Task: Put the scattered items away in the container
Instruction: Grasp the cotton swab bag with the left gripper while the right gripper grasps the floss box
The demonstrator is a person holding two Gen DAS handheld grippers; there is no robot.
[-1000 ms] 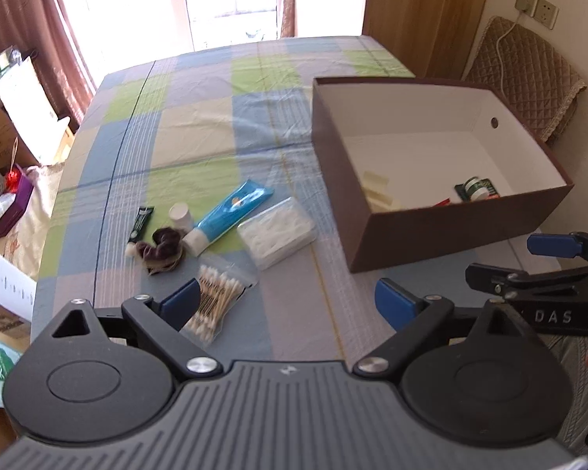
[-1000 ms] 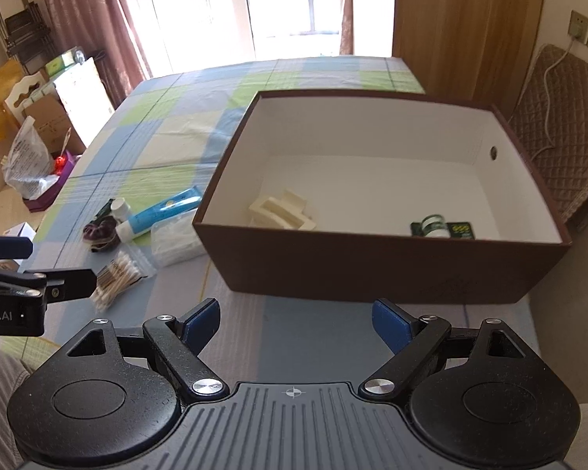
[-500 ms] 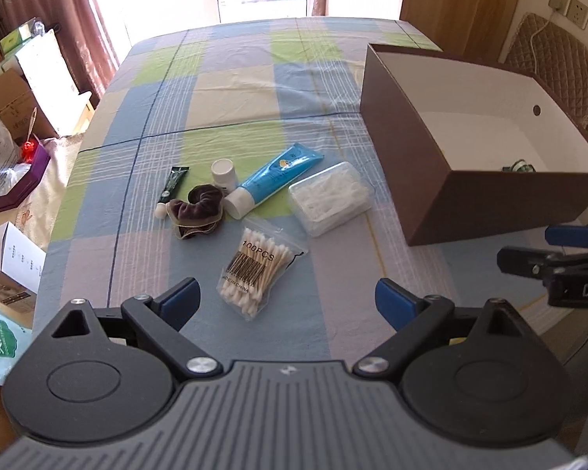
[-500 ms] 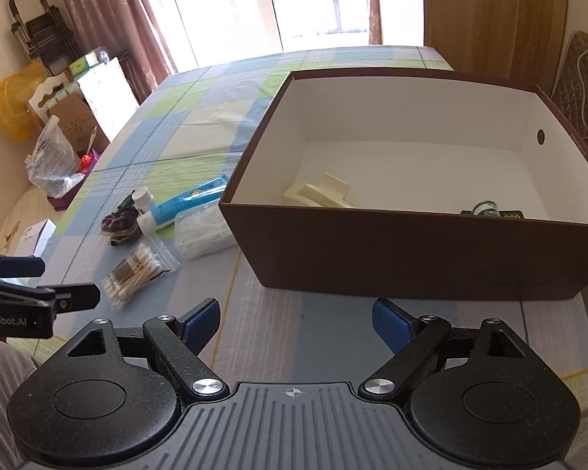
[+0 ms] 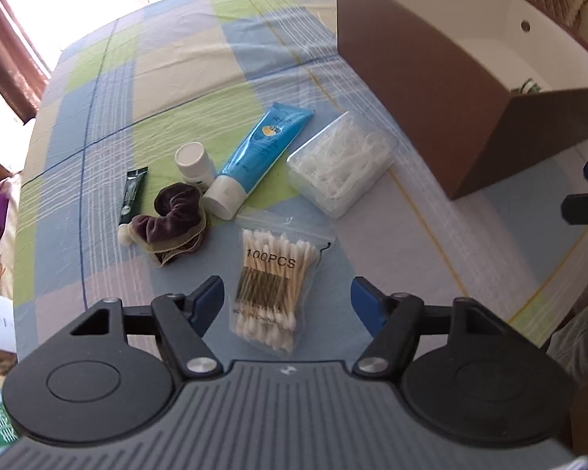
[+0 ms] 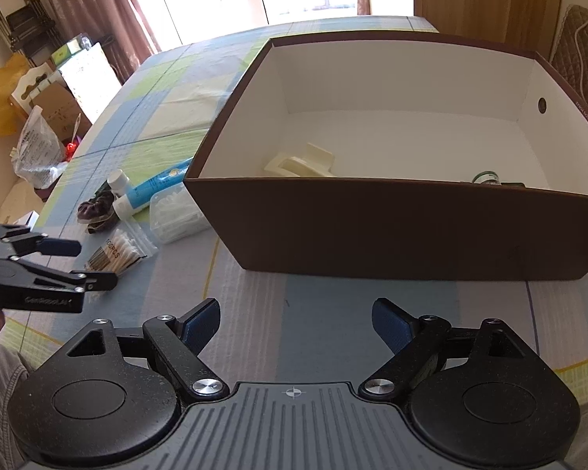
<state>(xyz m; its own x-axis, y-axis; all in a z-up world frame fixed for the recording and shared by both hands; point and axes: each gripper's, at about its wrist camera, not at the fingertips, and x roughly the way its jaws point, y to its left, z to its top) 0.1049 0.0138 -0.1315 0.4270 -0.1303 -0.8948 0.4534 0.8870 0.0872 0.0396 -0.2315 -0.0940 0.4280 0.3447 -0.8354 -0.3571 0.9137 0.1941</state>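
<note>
1. Cotton swab bag (image 5: 273, 282) lies nearest, before the tube (image 5: 259, 152).
2. Scrunchie (image 5: 173, 224) sits left of the tube; floss pick case (image 5: 340, 161) right.
3. Box (image 5: 443, 90) stands farther right.

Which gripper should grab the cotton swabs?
Probably the left gripper: its open jaws already hang right over the cotton swab bag. The right gripper faces the brown box, away from it.

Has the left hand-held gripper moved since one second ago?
Yes. The left hand-held gripper has come forward and down toward the cotton swab bag, which now lies between its open fingers; the brown box has shifted right.
</note>
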